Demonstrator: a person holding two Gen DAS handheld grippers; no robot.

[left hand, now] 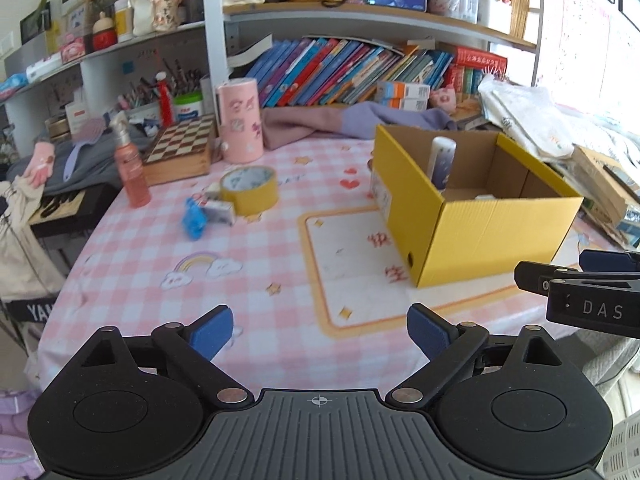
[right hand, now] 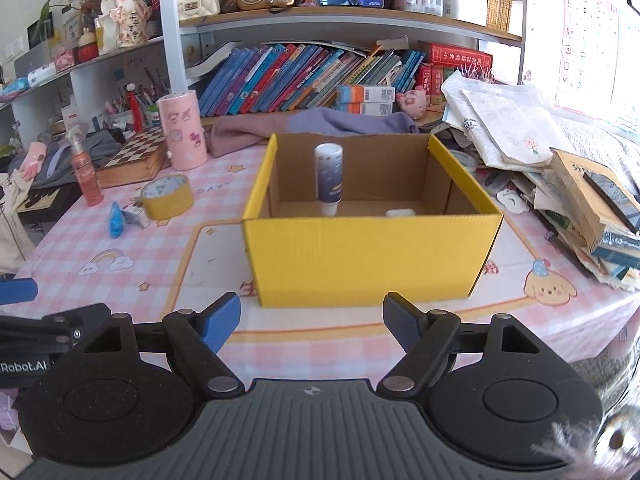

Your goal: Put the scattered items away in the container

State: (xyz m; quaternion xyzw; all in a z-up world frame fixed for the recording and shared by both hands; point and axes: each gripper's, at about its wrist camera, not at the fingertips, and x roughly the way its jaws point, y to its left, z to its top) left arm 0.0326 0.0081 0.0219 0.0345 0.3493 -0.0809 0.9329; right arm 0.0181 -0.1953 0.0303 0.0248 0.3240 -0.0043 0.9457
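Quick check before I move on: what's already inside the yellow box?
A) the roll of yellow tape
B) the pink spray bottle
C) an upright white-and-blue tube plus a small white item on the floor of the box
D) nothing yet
C: the right wrist view shows the tube standing upright inside the yellow box, with a small white item lying on the box floor beside it.

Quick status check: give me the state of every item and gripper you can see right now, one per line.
Left gripper: open, empty.
Right gripper: open, empty.
Yellow box: open-topped, upright.
White tube: in the box, standing on its cap.
Small white case: on the box floor.
Tape roll: on the table, outside.
Blue wrapper: on the table, outside.
Pink spray bottle: upright, outside.
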